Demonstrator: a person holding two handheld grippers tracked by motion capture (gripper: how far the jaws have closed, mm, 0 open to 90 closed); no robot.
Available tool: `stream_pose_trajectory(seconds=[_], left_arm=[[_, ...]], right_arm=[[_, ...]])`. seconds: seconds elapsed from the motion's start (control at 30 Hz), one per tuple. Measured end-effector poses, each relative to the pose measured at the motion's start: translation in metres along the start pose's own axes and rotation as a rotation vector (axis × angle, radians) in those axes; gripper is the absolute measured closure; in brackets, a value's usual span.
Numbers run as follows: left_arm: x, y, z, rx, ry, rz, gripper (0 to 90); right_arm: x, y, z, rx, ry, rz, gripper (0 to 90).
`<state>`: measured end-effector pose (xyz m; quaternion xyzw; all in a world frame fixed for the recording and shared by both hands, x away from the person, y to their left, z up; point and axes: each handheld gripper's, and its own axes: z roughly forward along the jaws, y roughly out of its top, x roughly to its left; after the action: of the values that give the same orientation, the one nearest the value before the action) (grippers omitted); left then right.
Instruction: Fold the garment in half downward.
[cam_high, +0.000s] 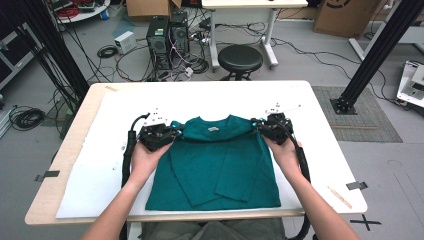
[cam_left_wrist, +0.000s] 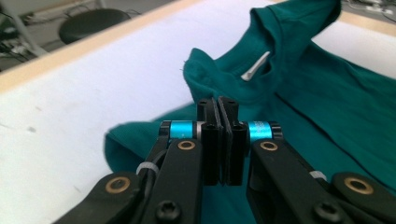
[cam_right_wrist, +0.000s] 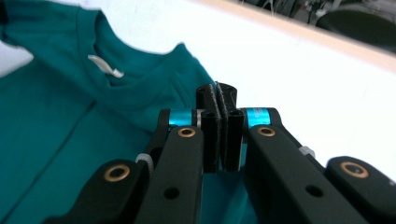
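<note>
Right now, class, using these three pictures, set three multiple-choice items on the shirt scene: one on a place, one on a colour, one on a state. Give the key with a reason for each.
1. Where are the two grippers placed on the shirt?
A. at the bottom hem
B. at the shoulders, either side of the collar
C. on the stool

2. What colour is the shirt?
A. red
B. yellow
C. teal green

3. How are the jaws of the left gripper and right gripper?
A. closed together
B. spread wide open
C. taken off

Key:
1 B, the high view shows one gripper at each shoulder beside the collar.
2 C, the cloth is teal green in all three views.
3 A, each gripper view shows its two black jaws pressed together with no gap.
</note>
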<state>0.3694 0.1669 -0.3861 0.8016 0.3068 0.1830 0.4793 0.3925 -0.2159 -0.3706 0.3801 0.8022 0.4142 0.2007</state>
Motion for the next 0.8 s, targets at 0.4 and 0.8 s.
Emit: stream_pose_trajectory(seconds=[0.4, 0.8], left_arm=[[-0.016, -0.039, -0.003, 0.085, -0.030, -0.021, 79.5], [-0.027, -0.033, 0.005, 0.066, -0.015, -0.033, 54.9]], right_arm=[[0.023, -0.049, -0.011, 0.061, 0.002, -0.022, 79.8], [0.029, -0.046, 0.002, 0.074, 0.004, -0.026, 62.7]])
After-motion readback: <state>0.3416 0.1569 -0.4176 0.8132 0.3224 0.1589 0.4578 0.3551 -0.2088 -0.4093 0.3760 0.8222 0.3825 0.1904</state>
